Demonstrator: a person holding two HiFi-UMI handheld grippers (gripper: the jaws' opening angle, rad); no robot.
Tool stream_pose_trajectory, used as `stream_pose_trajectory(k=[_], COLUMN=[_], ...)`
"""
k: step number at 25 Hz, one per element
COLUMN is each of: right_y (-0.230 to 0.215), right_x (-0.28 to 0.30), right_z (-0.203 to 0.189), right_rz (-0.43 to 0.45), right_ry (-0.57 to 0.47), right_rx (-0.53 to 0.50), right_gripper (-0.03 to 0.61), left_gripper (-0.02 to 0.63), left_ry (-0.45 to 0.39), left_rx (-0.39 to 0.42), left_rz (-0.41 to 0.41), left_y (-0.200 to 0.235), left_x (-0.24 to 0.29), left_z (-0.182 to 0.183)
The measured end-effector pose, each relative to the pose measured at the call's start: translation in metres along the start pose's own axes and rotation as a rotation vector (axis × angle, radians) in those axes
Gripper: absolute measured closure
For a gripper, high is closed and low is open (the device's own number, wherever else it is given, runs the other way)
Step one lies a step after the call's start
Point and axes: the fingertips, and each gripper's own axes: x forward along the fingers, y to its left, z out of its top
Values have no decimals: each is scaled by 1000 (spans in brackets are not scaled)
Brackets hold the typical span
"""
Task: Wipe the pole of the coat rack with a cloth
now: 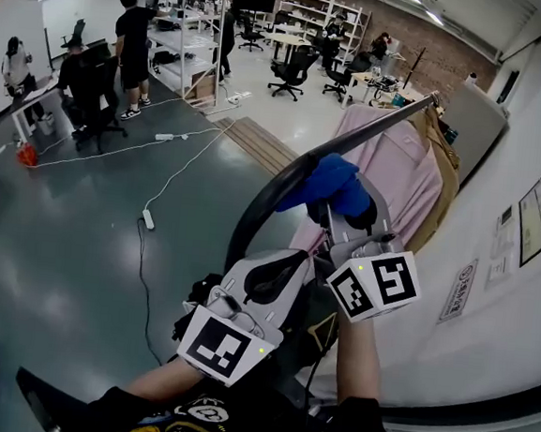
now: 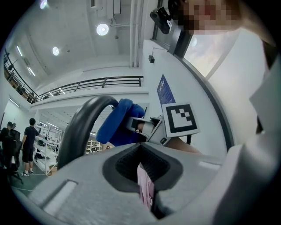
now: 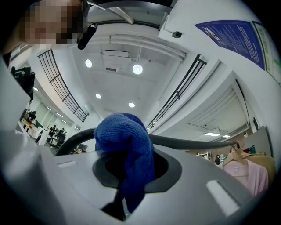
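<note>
Two grippers: right gripper jaws clamp the blue cloth on the pole; left gripper jaws pinch the pink garment.

A bunched blue terry cloth is draping over a dark grey curved metal pole at the frame's centre, pinched in the right gripper. The pole is running straight toward the upper right and bending downward at its lower left end.
</note>
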Motion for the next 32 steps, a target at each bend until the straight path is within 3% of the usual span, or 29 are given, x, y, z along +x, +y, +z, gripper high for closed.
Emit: stream_pose_trajectory(k=[12,18,25,28,32], right_y=[-130,-200,-287,-294,-263], right_x=[16,31,43,44,40], right_z=[-29,-45,-69,-70,-60], right_rz=[-197,-290,-420,-430,-390], right_ry=[46,115,152,164,151], right_rx=[38,48,74,65,68], right_gripper=[508,508,508,508,509], left_gripper=[611,611,611,611,611], left_ry=[10,22,49,53,47], left_rx=[-8,122,98,103,100], left_rz=[-52,-8,-48,-52,-38], left_y=[-15,5,-2,-2,3], left_x=[50,112,132,127,115], left_z=[-12,-39,-48,-45,-37])
